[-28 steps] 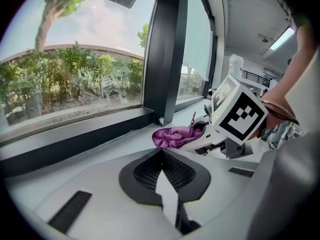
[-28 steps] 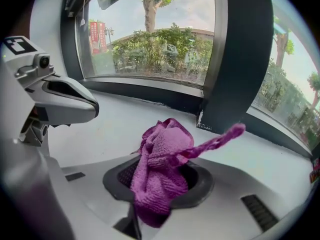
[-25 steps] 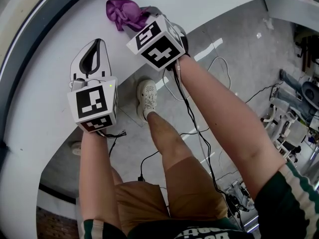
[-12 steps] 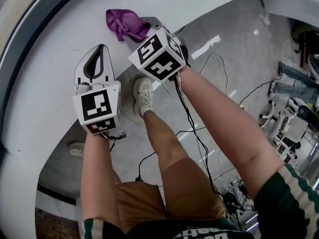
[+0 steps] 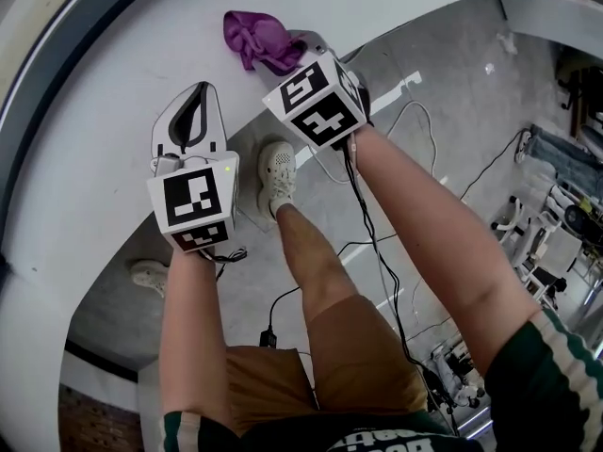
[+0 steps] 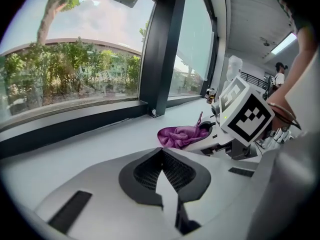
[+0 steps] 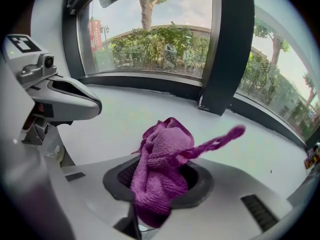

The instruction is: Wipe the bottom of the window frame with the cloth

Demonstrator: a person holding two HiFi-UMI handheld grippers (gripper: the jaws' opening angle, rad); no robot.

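Note:
A crumpled purple cloth [image 5: 257, 38] lies bunched on the white sill [image 5: 104, 92], and my right gripper [image 5: 294, 53] is shut on it. In the right gripper view the cloth [image 7: 162, 171] fills the jaws, with one strand sticking out to the right. The dark bottom rail of the window frame [image 7: 145, 84] runs behind it, a short way off. My left gripper [image 5: 199, 90] rests over the sill to the left of the cloth, shut with nothing held. From the left gripper view [image 6: 161, 153], the cloth [image 6: 182, 135] and the frame rail [image 6: 75, 126] lie ahead.
A dark vertical mullion [image 7: 227, 49] stands on the frame at the back right. The sill's front edge [image 5: 254, 130] curves over the floor. Below it are the person's leg and shoe [image 5: 278, 177], cables [image 5: 377, 252] and equipment [image 5: 556, 234] at the right.
Both grippers have shifted rightward along the sill, and the cloth has gone with the right gripper. Both jaws stay shut.

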